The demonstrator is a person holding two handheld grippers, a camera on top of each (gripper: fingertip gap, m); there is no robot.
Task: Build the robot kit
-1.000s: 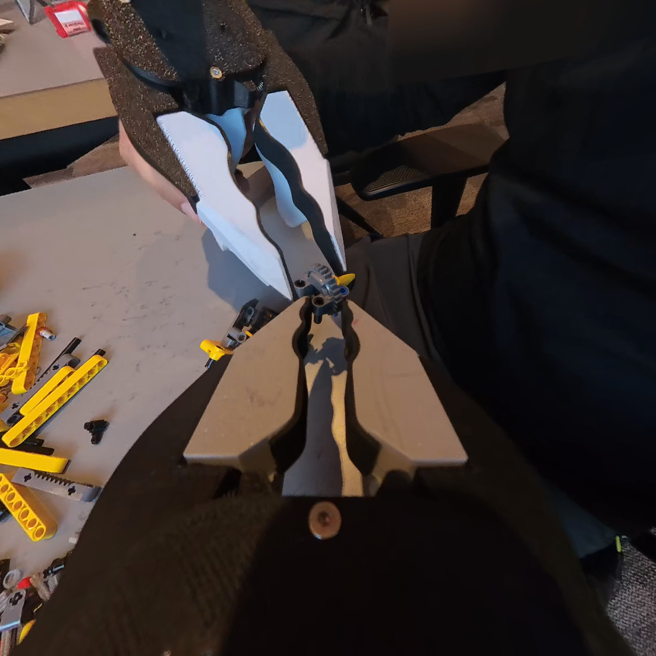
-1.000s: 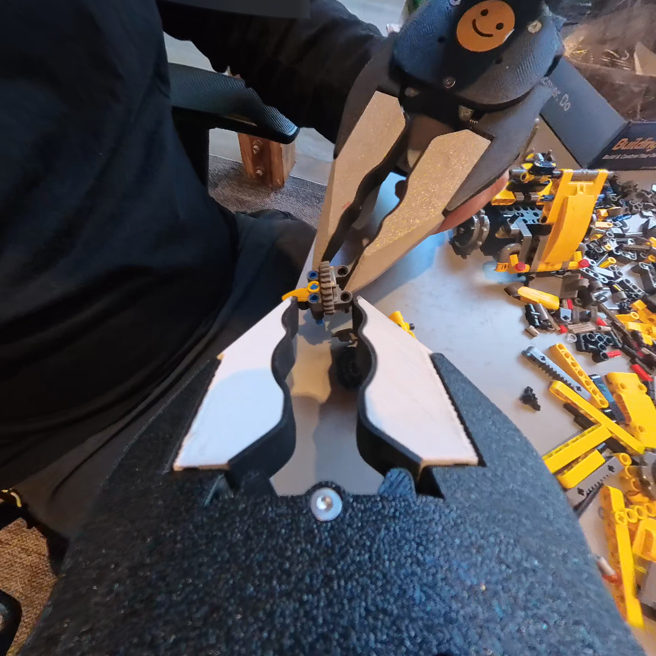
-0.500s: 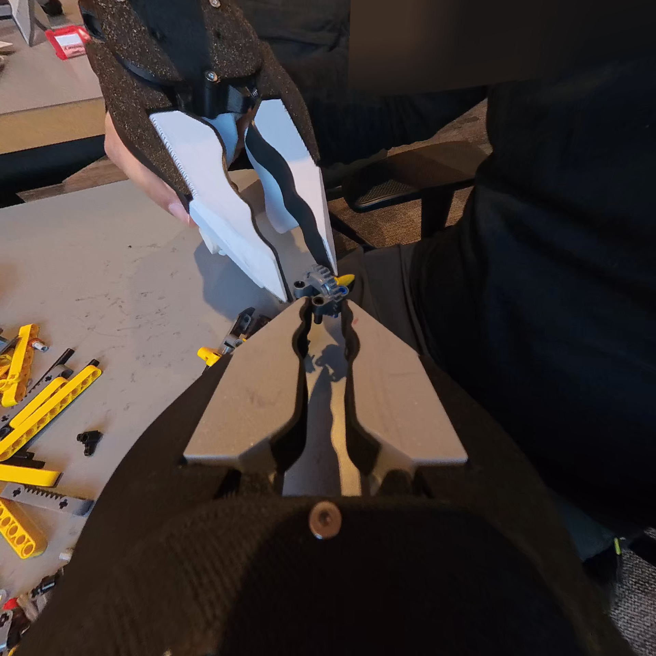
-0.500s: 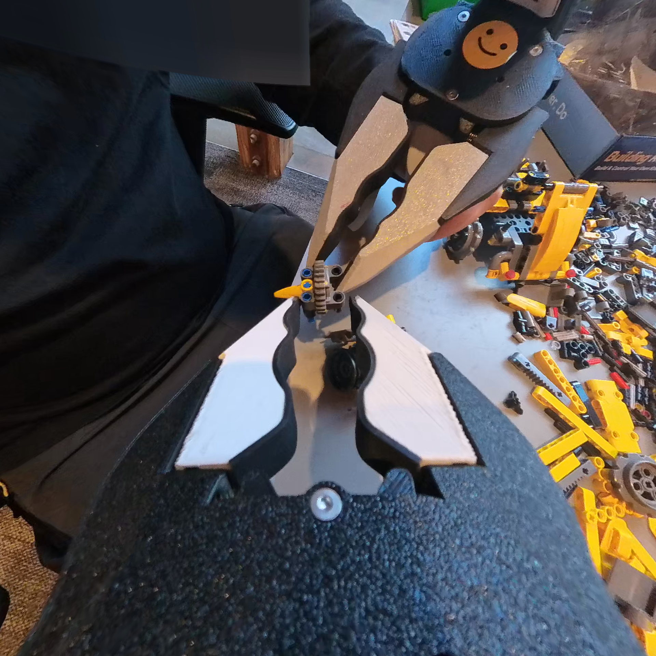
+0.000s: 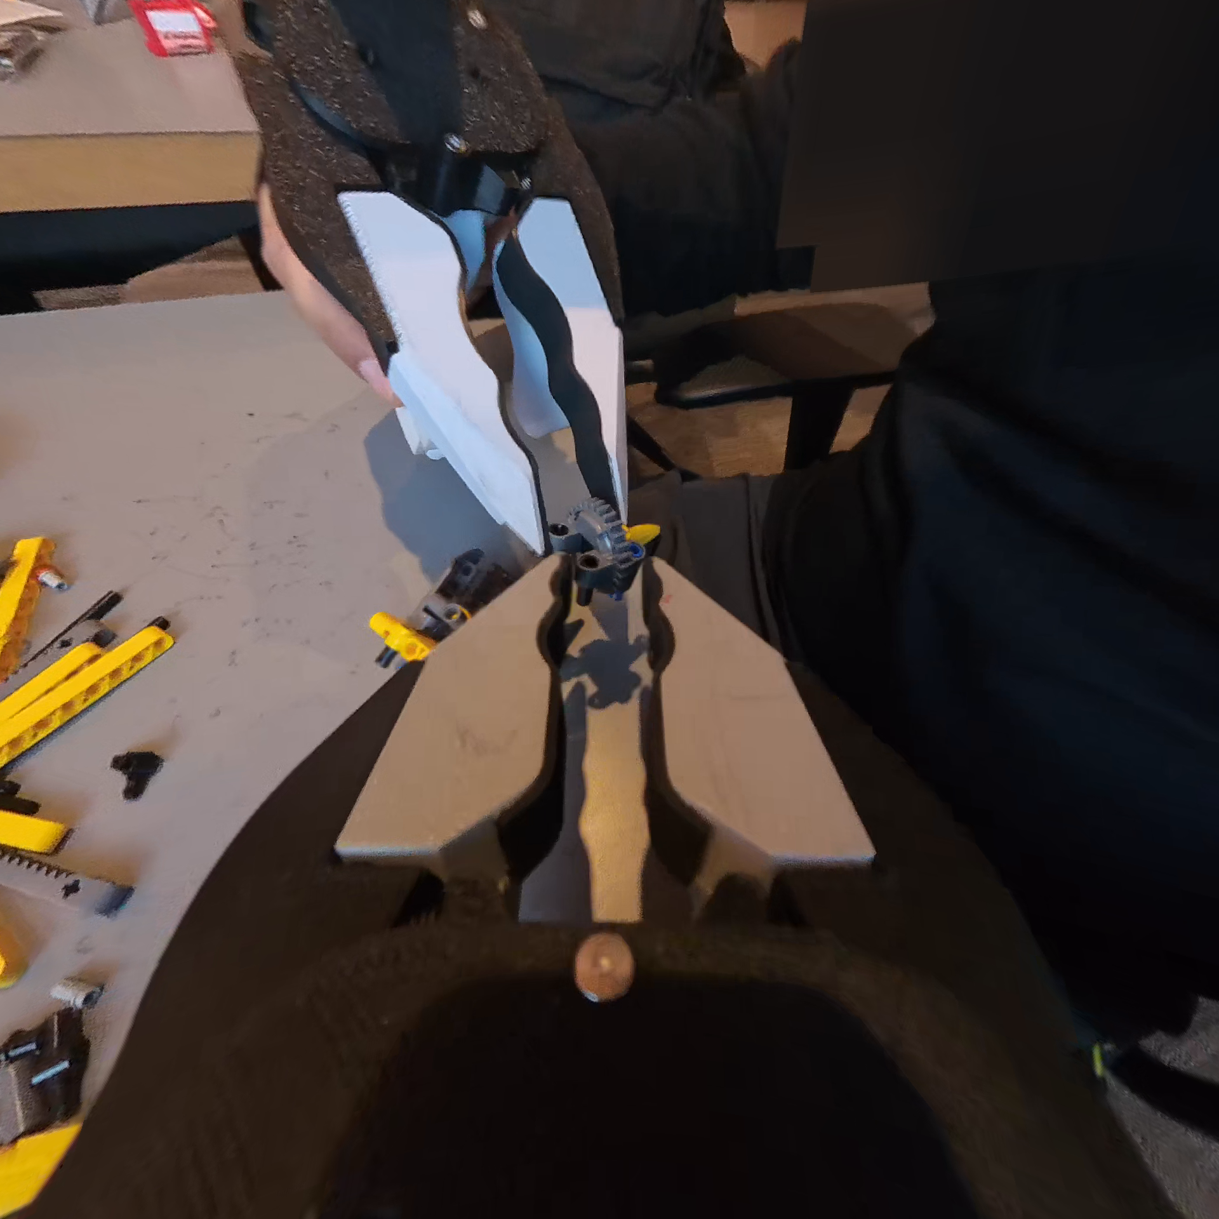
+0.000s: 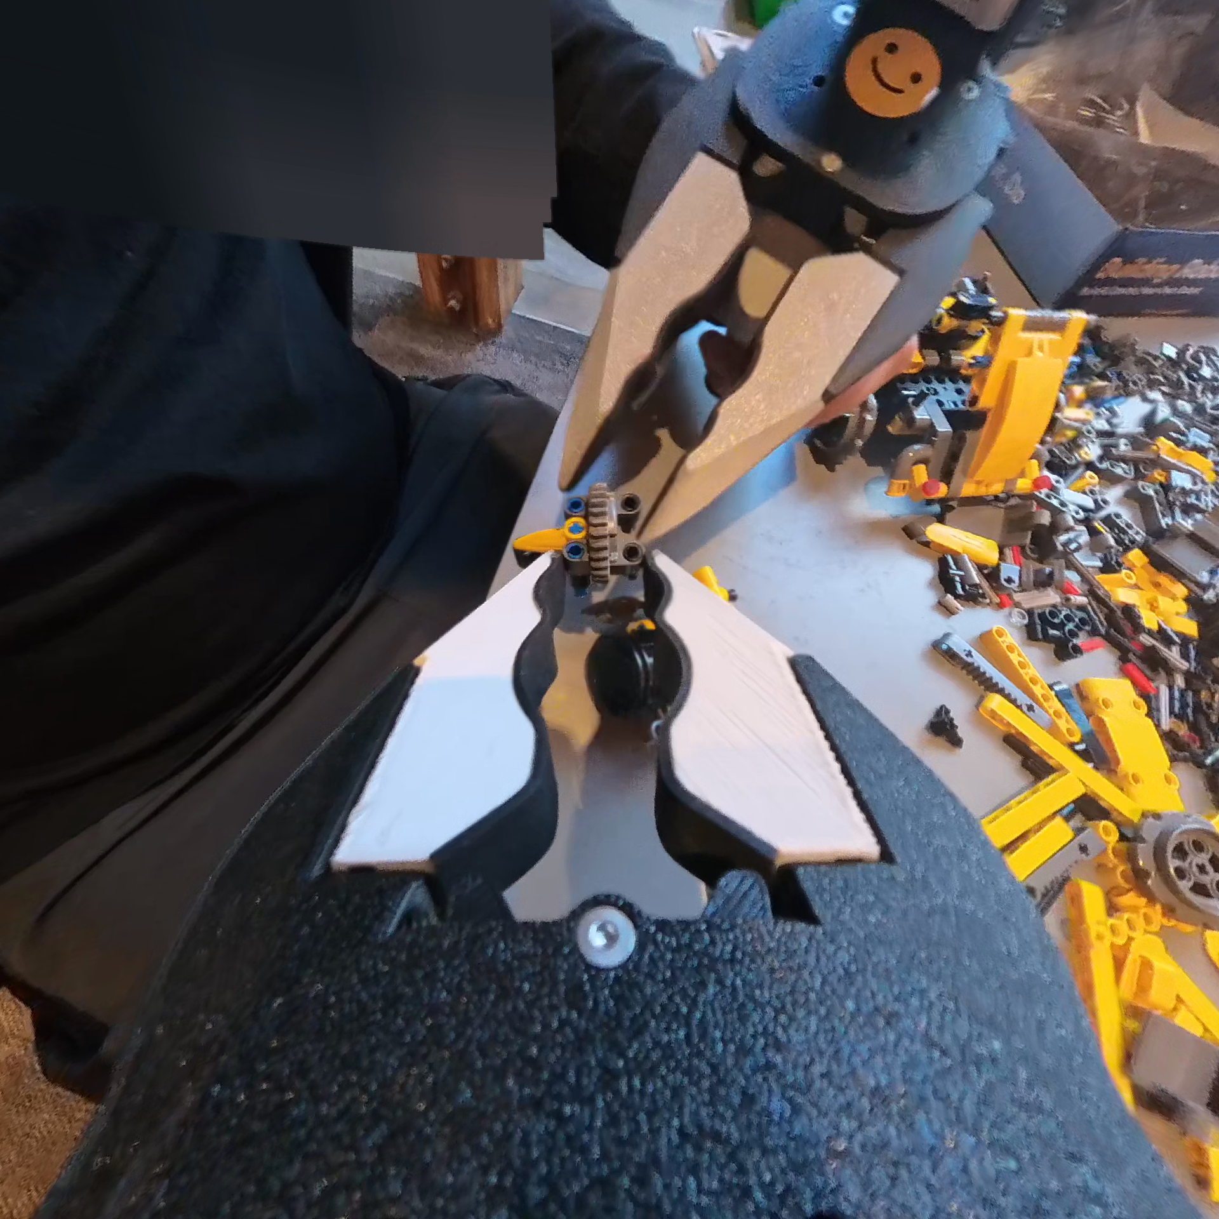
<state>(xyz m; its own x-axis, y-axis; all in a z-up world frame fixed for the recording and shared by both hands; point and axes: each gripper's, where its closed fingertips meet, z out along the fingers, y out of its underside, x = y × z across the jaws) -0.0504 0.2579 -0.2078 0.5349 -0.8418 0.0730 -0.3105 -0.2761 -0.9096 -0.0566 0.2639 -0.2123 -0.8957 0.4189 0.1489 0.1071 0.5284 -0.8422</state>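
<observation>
My left gripper [image 5: 599, 574] and right gripper [image 6: 601, 561] both stay clenched on the small gear assembly [image 6: 597, 537], mid-frame over the desk [image 5: 198, 462] edge. Little has changed; the loose bricks [image 6: 1088, 659] have slid slightly in view.

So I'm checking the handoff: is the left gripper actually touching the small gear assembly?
Touching. In the left wrist view the left gripper has its fingertips closed against the gear assembly, no gap showing.

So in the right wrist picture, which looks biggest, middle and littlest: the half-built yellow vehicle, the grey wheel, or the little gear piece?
1. half-built yellow vehicle
2. grey wheel, partly cut off at the edge
3. gear piece, pinched between the left gripper and right gripper
</observation>
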